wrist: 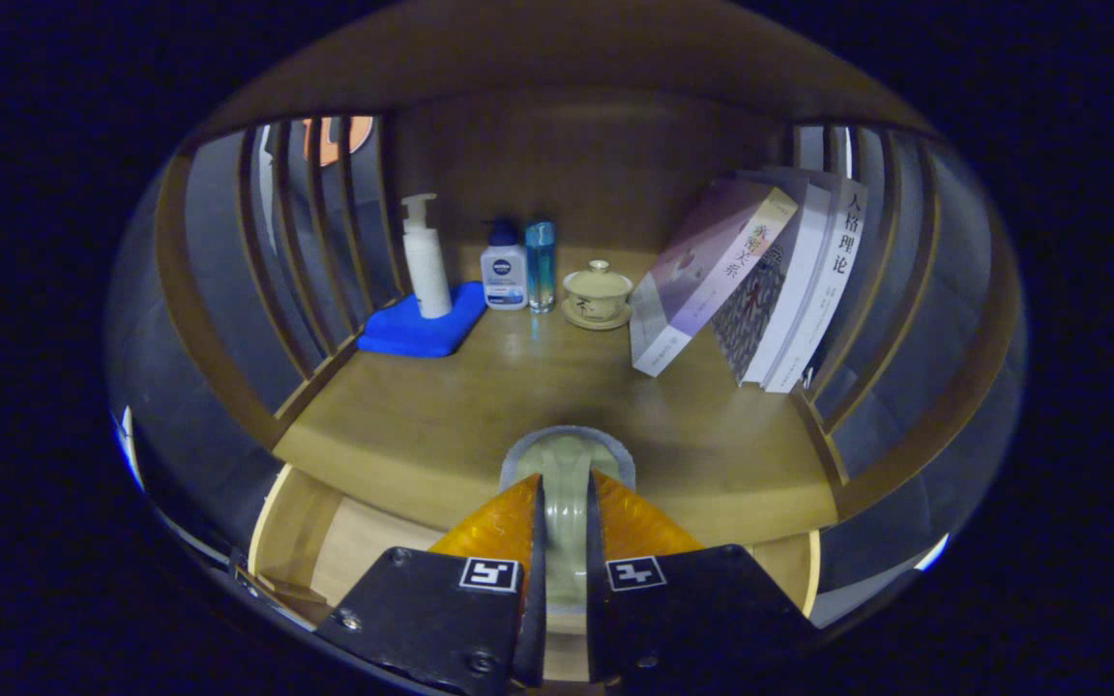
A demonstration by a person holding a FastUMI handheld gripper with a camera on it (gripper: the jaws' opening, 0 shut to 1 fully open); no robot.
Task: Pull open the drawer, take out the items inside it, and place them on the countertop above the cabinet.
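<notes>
The gripper [565,503] pinches a pale green ceramic piece [565,464], both fingers [504,527] pressed against its sides; its rounded top rises just past the fingertips, and I cannot tell what kind of vessel it is. Below and to either side of the fingers lies the drawer [315,541], pulled open under the front edge of the countertop [441,406]; the part of its light wooden floor that shows is bare.

The countertop stretches ahead of the fingers as a wooden shelf, closed by a wooden back panel and by slatted wooden sides [296,242] to the left and right. Far ahead and left, a white pump bottle [425,261] stands upright on a folded blue cloth [419,329]. Just right of the cloth stands a small white bottle with a dark cap [504,271], and touching or nearly touching it a slim blue bottle [540,263]. Straight ahead, near the back, a lidded cream tea bowl [598,290] sits on its saucer [596,319]. Ahead and right, books [760,290] lean against the right slats.

Counted: three bottles, one cloth, one lidded bowl with saucer, at least three books, one piece held.
</notes>
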